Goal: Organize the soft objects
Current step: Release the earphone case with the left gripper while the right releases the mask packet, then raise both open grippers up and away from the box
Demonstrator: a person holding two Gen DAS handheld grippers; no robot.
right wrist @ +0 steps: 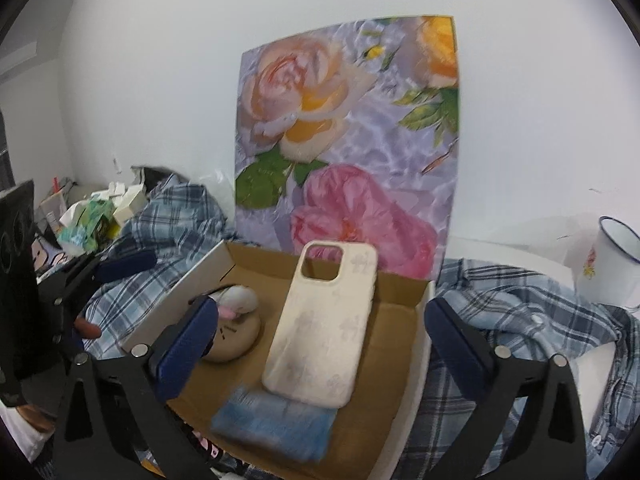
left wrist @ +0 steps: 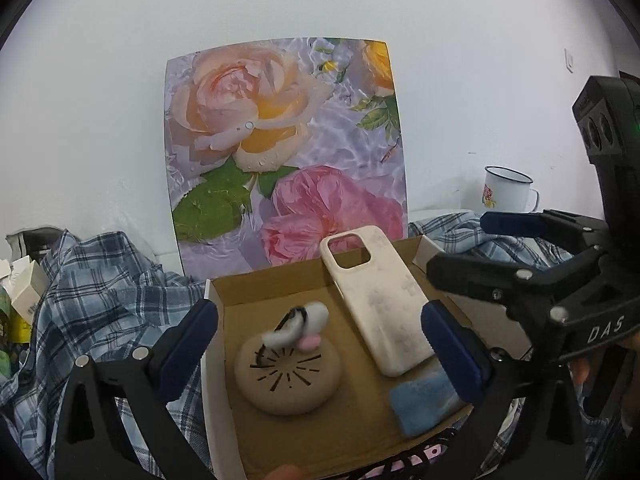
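A shallow cardboard box (left wrist: 280, 280) (right wrist: 400, 292) holds a cream phone case (left wrist: 376, 300) (right wrist: 324, 332), a blue sponge (left wrist: 424, 404) (right wrist: 276, 424), a beige round pad (left wrist: 288, 376) (right wrist: 236, 340) and a small white and pink plush (left wrist: 300, 324) (right wrist: 240, 300) on the pad. The case leans from the sponge to the box's back wall. My left gripper (left wrist: 320, 340) is open and empty above the box, and it shows at the left in the right wrist view (right wrist: 120, 264). My right gripper (right wrist: 320, 344) is open and empty, and it shows at the right in the left wrist view (left wrist: 460, 248).
The box sits on a rumpled blue plaid shirt (left wrist: 100, 300) (right wrist: 520, 320). A floral board (left wrist: 280, 152) (right wrist: 348, 140) leans on the white wall behind. A white enamel mug (left wrist: 506, 194) (right wrist: 612, 268) stands at the right. Small boxes and clutter (left wrist: 20, 296) (right wrist: 100, 216) lie at the left.
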